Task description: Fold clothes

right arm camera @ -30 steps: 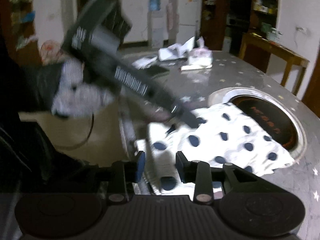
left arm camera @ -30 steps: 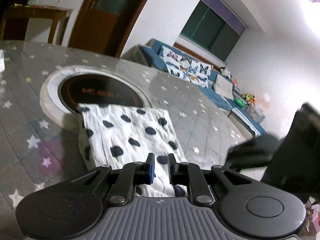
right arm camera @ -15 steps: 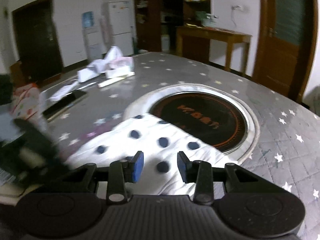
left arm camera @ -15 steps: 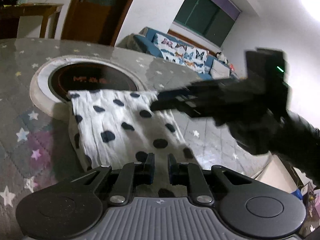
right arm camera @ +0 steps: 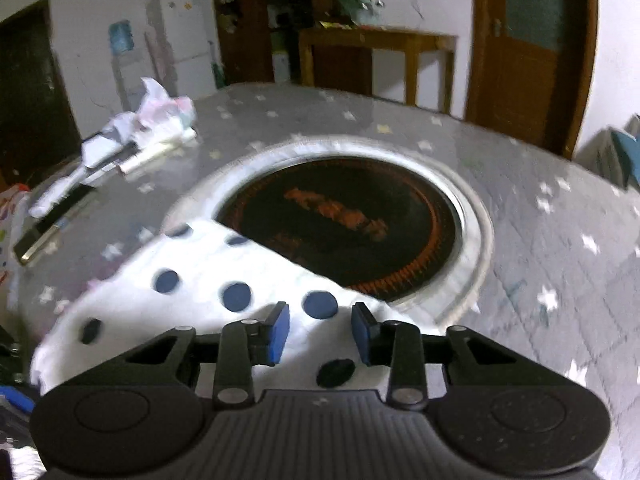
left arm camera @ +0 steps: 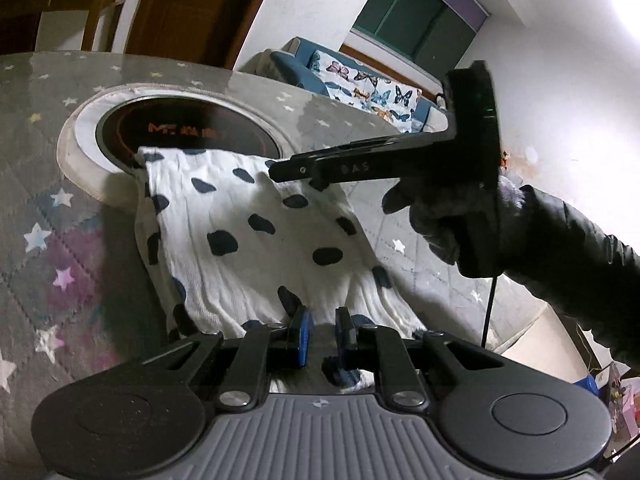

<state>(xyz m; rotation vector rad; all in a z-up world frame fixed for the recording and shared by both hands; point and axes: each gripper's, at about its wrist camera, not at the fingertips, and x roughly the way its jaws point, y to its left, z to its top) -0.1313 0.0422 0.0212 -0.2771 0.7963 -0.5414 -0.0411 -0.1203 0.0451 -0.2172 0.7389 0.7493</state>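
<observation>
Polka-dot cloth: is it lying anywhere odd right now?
Yes. The polka-dot cloth has its far edge lying over the round black cooktop set in the table, rather than on bare tabletop. It also looks rumpled near the left gripper.

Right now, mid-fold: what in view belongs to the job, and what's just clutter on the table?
In the job:
- polka-dot cloth, folded on the table
- left gripper, at its near edge
- right gripper, jaws apart over its far corner

Lying about:
- built-in round cooktop
- crumpled plastic bag
- dark flat bar near the table edge
</observation>
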